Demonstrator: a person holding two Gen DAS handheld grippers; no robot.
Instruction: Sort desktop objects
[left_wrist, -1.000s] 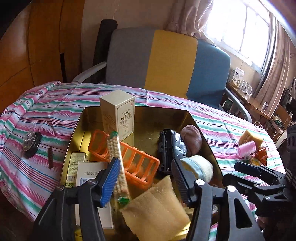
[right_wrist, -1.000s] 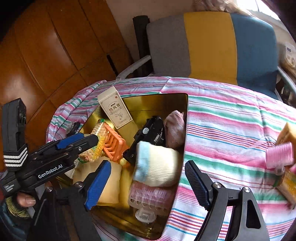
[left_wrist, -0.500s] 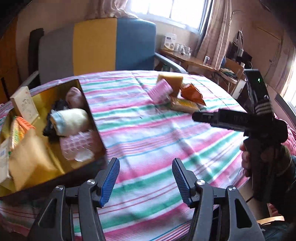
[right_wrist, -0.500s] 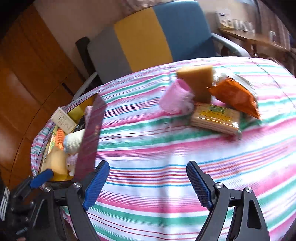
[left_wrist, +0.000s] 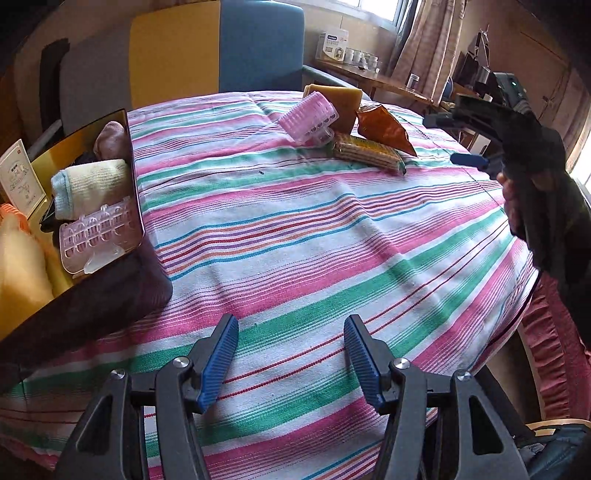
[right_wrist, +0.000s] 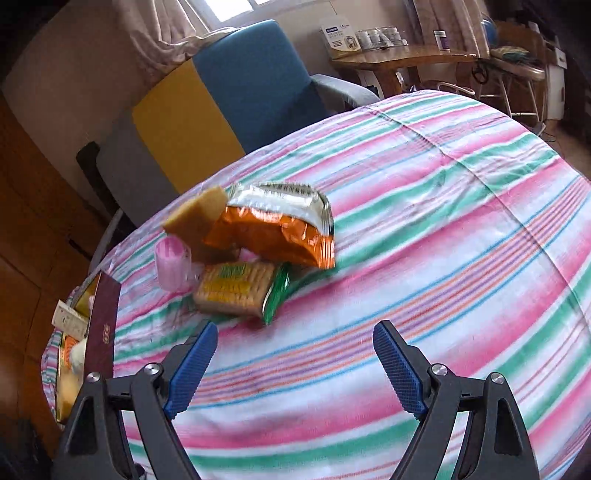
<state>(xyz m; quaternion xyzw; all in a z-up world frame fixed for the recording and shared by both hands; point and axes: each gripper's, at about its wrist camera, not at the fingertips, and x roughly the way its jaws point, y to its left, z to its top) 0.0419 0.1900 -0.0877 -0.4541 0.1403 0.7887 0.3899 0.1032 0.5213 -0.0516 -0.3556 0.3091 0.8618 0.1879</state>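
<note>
Both grippers are hanging empty over the striped tabletop (left_wrist: 332, 236). The left gripper (left_wrist: 291, 354) is opening its jaws, with nothing but cloth between them; the right gripper (right_wrist: 295, 363) is standing released and wider, also with only cloth in the gap.

The things still to be sorted are lying in one cluster near the far edge of the tabletop: a pink hair roller (right_wrist: 171, 264), a yellow sponge (right_wrist: 197, 219), an orange snack bag (right_wrist: 273, 229) and a biscuit packet (right_wrist: 240, 288). The gold box (left_wrist: 92, 136) holding the items already put away is sitting off to the left.

The right gripper looks the nearer one. The biscuit packet is lying just ahead of it and to the left of its centre line, close to its left fingertip (right_wrist: 199, 343). The packet's long axis is running roughly across the view, so the jaws would likely have to close across its short side. From the left gripper the same cluster is lying well apart, ahead and slightly right.
</note>
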